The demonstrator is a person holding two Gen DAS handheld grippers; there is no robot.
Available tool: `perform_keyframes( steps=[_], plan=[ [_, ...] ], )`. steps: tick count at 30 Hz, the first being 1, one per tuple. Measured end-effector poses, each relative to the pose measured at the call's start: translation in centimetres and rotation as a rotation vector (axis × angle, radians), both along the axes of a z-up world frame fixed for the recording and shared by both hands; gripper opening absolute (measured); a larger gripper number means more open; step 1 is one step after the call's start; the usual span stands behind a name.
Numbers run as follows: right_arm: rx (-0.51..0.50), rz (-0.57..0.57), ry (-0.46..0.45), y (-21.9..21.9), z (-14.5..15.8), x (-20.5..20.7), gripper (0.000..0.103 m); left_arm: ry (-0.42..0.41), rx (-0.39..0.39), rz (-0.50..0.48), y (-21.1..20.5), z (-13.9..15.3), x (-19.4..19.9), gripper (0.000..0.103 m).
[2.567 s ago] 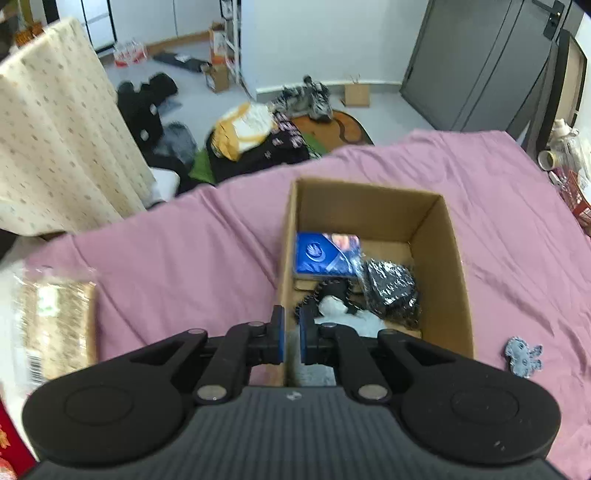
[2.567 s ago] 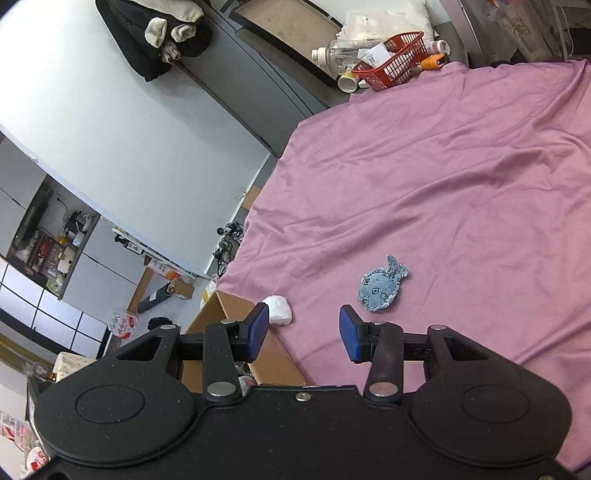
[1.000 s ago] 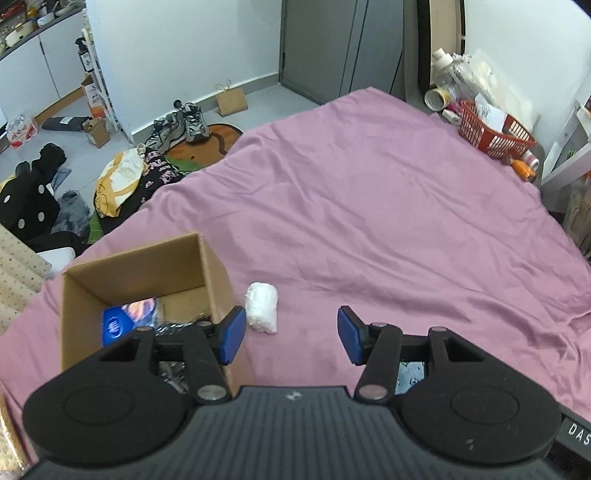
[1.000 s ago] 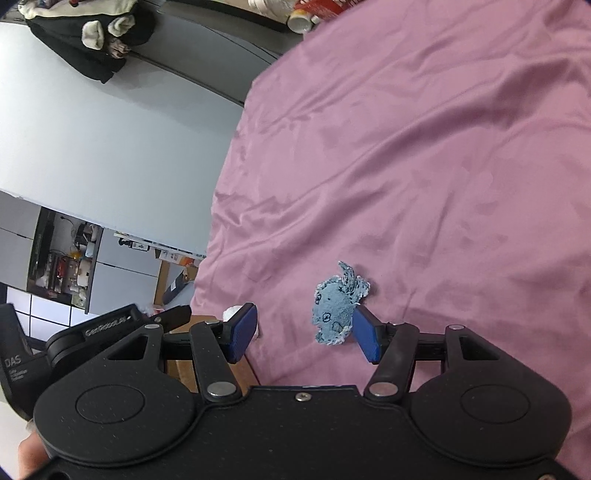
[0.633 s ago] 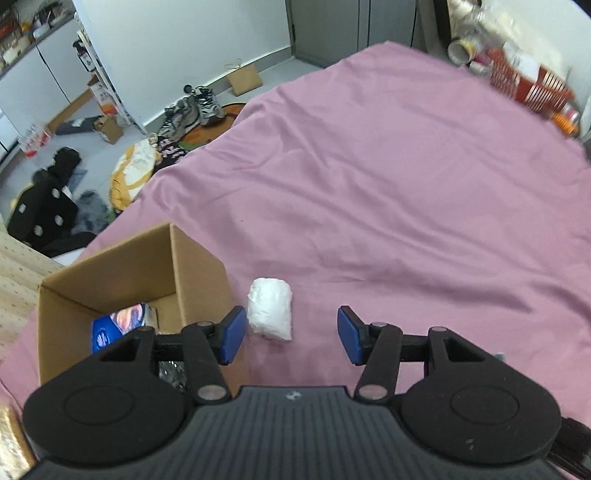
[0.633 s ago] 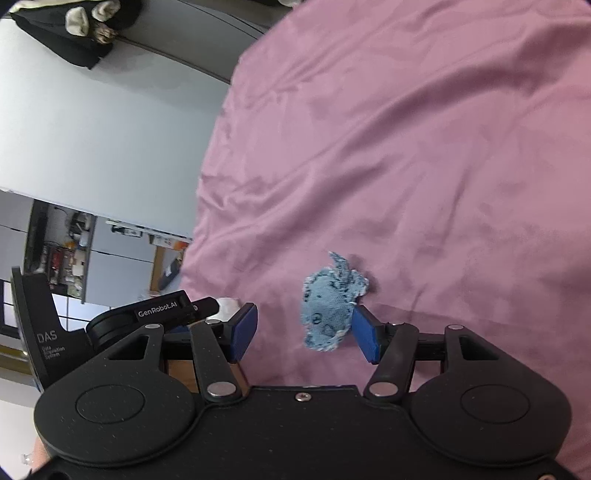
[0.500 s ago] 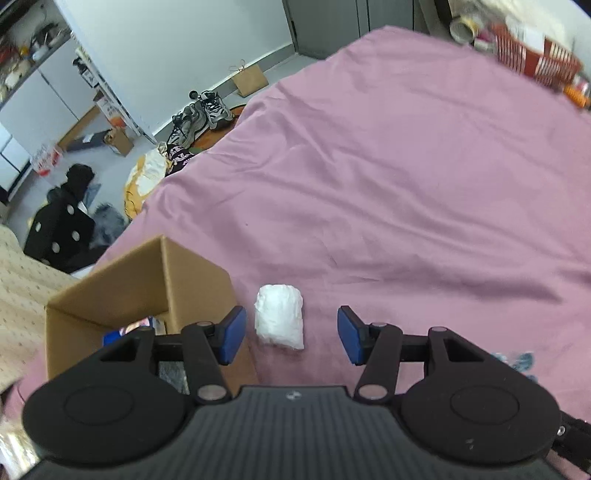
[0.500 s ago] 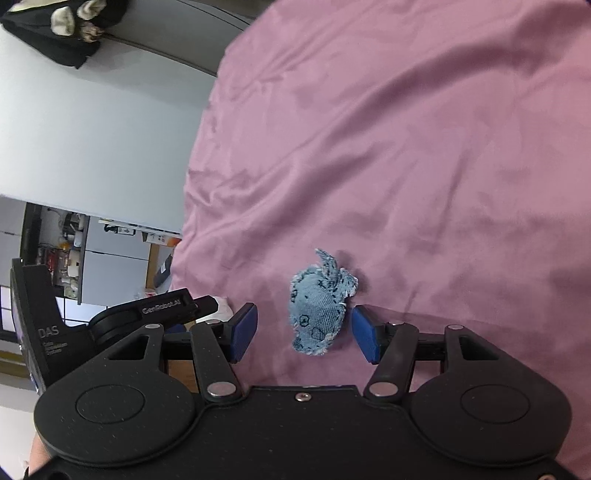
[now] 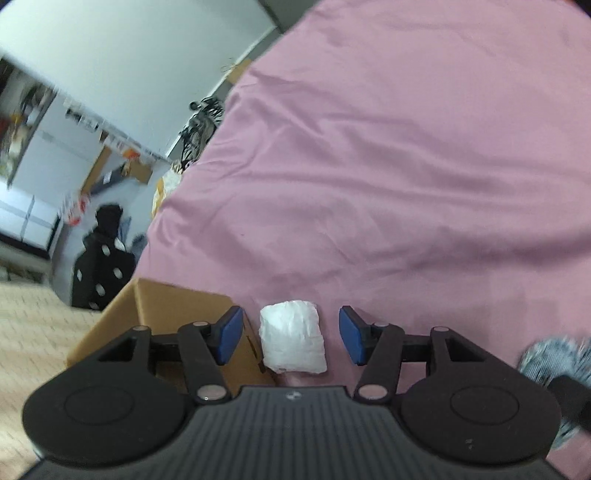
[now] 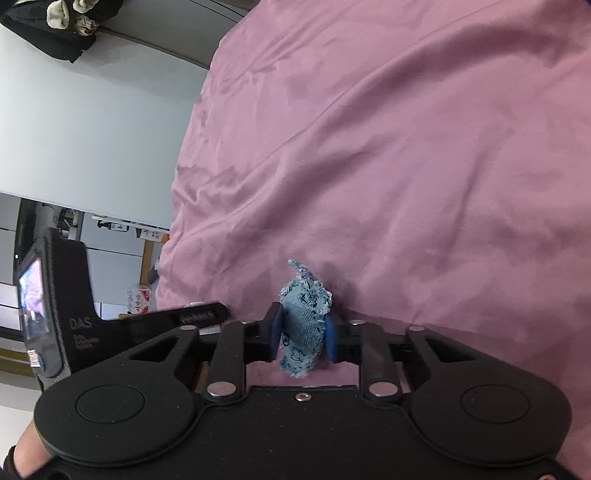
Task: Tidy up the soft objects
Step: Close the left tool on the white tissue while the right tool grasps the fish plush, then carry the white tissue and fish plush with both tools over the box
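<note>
A white crumpled bundle is laid on the pink sheet, just beside the cardboard box; a frayed blue denim toy – fish-like, tail upward – is pinched upright.

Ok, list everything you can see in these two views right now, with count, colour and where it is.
White soft roll: 1, white, on the sheet between the open left gripper's fingers, beside the box.
Denim fish toy: 1, blue, pinched in the right gripper, just above the sheet.
Cardboard box: 1, brown, on the sheet left of the white roll; its inside is hidden.
Bed sheet: 1, pink-purple, wrinkled, covering the whole surface.
Dark clothing: 1 bundle, black with pale patches, hanging at the top left of the right wrist view.
Floor clutter: blurred; a black spotted item and small boxes, beyond the bed.
Left gripper: 1, black with blue pads, open.
Right gripper: 1, black with blue pads, shut on the toy.
</note>
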State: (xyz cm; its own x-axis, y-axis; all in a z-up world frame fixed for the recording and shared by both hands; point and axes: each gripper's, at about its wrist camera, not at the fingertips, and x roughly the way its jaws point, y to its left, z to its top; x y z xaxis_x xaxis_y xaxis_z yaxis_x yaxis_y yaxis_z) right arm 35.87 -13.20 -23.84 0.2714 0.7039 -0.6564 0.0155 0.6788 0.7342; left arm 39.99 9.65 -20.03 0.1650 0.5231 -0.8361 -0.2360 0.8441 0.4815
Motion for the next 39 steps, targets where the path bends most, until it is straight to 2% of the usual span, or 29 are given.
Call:
perform_keyframes(
  steps=[2,4,5,6,9,12,24,39],
  plan=[
    [-0.005,0.001,-0.008,0.0,0.1,-0.1,0.021,0.043,-0.031,-0.015,-0.1,-0.7,-0.1,0.055],
    [-0.01,-0.002,-0.012,0.0,0.2,-0.1,0.021,0.063,0.012,-0.04,-0.5,-1.2,-0.3,0.051],
    [-0.011,-0.003,-0.015,-0.1,0.2,-0.2,0.02,0.059,0.018,-0.042,-0.5,-1.2,-0.4,0.048],
    [-0.012,-0.005,-0.017,0.0,0.3,-0.2,0.02,0.053,0.019,-0.036,-0.4,-1.1,-0.6,0.04],
    [-0.014,-0.006,-0.03,-0.1,0.7,-0.4,0.019,0.008,-0.017,-0.022,0.2,0.0,-1.0,0.036],
    [-0.011,-0.003,-0.048,-0.2,1.4,-0.7,0.019,-0.04,-0.012,-0.029,-0.1,1.3,-1.5,0.036],
    [-0.008,-0.008,-0.149,-0.9,5.1,-2.4,0.019,-0.22,-0.16,0.0,-0.4,7.2,-4.1,0.036],
    [-0.037,0.048,-0.312,1.4,10.0,-5.7,0.018,-0.382,-0.279,0.07,1.7,12.5,-11.6,0.036]
  ],
)
